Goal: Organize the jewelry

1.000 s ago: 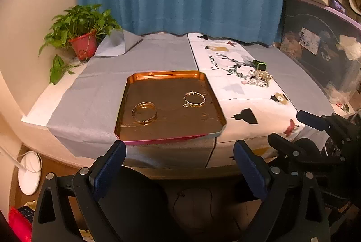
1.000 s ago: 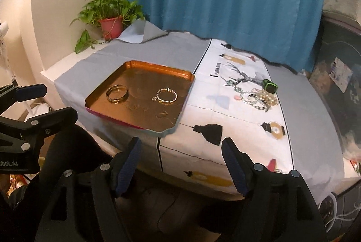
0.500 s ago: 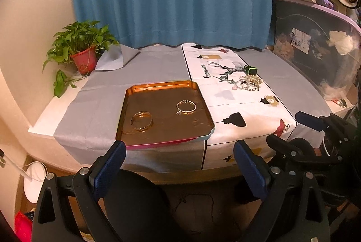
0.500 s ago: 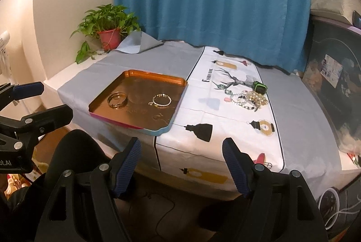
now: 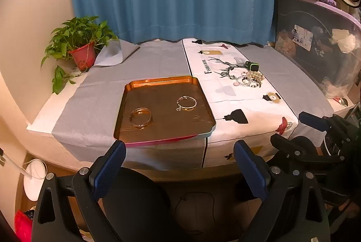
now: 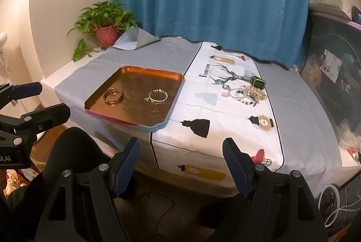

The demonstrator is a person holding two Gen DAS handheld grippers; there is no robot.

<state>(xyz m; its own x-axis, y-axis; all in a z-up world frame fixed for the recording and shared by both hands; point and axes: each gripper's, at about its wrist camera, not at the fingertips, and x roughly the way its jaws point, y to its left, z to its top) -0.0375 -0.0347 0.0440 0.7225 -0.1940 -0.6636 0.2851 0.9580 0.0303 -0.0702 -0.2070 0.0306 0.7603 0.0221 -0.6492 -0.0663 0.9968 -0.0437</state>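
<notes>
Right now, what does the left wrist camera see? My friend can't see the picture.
A copper-colored tray on a gray-clothed table holds a gold bangle and a beaded bracelet. To its right, a tangled pile of beaded jewelry lies on a white printed cloth. The left gripper waits open and empty in front, with a potted plant far left.

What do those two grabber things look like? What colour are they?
Both look alike. The left gripper and the right gripper have black plastic frames with triangle-shaped cut-outs and silver bolts. Each finger ends in a dark blue ribbed pad. White lettering is partly visible on the left gripper's side in the right wrist view. No sleeves show.
</notes>
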